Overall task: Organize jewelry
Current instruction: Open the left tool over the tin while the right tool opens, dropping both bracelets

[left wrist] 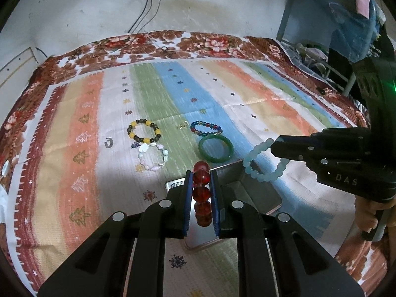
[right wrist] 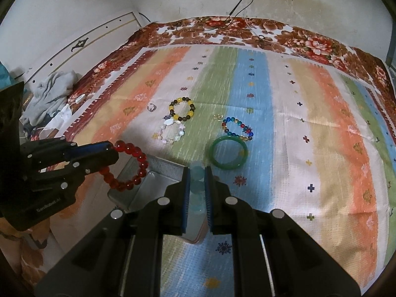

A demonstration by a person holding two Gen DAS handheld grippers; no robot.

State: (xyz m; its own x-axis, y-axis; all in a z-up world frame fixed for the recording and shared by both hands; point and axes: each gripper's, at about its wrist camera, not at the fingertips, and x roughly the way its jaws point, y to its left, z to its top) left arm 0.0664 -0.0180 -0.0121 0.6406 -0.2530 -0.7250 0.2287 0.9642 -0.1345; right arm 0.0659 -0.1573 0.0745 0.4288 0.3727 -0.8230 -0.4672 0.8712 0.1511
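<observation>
My left gripper (left wrist: 201, 177) is shut on a red bead bracelet (left wrist: 201, 193), which hangs over a grey metal tin (left wrist: 257, 193); from the right wrist view that bracelet (right wrist: 131, 165) dangles as a loop from the left gripper (right wrist: 113, 147). My right gripper (right wrist: 198, 173) is shut on a pale blue bead bracelet (right wrist: 198, 185) above the same tin (right wrist: 158, 173); the left wrist view shows this bracelet (left wrist: 262, 163) looped under the right gripper (left wrist: 272, 146). On the cloth lie a green bangle (left wrist: 215, 148), a multicoloured bead bracelet (left wrist: 206, 127), a yellow-and-dark bracelet (left wrist: 144, 131) and a white shell bracelet (left wrist: 153, 157).
A small silver ring (left wrist: 108, 142) and a gold ring (left wrist: 182, 125) lie on the striped cloth (left wrist: 74, 136) covering a floral blanket. Cables (left wrist: 146, 10) hang on the back wall. Crumpled grey clothing (right wrist: 52, 94) sits at the left edge. A hand (left wrist: 371, 212) grips the right gripper's handle.
</observation>
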